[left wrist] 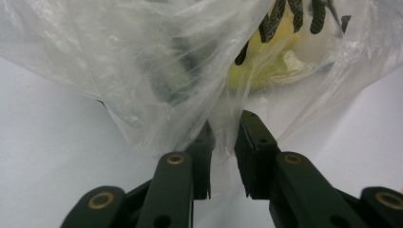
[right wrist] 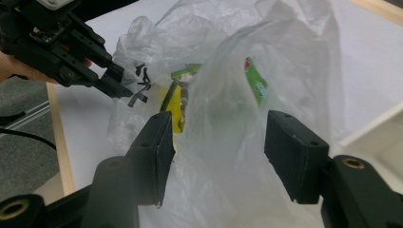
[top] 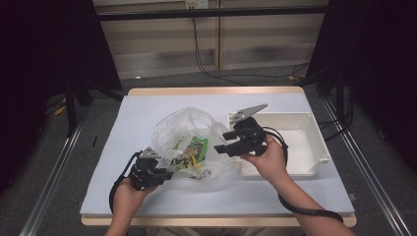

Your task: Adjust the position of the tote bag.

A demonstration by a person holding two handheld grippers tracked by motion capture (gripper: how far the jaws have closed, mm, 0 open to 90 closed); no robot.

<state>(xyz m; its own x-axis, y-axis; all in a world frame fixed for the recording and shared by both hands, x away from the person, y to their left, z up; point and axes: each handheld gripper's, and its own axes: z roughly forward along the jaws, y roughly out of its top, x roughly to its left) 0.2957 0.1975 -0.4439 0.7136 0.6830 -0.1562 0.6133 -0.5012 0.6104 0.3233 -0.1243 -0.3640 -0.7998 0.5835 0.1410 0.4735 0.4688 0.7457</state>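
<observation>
A crumpled clear plastic bag (top: 189,130) lies mid-table with a green and yellow packet (top: 193,149) inside it. My left gripper (top: 168,173) is at the bag's near left corner. In the left gripper view (left wrist: 223,142) its jaws are pinched on a fold of the film (left wrist: 142,71), which pulls taut from them, and the yellow packet (left wrist: 275,66) shows behind. My right gripper (top: 219,142) is at the bag's right side, open. In the right gripper view (right wrist: 218,147) its jaws stand wide, with the bag (right wrist: 228,71) and packet (right wrist: 256,83) between and beyond them.
A white rectangular tray (top: 305,142) sits at the right of the table, just behind my right hand; its corner (right wrist: 385,128) shows in the right gripper view. The pale table surface (top: 142,113) stretches to the left and back of the bag.
</observation>
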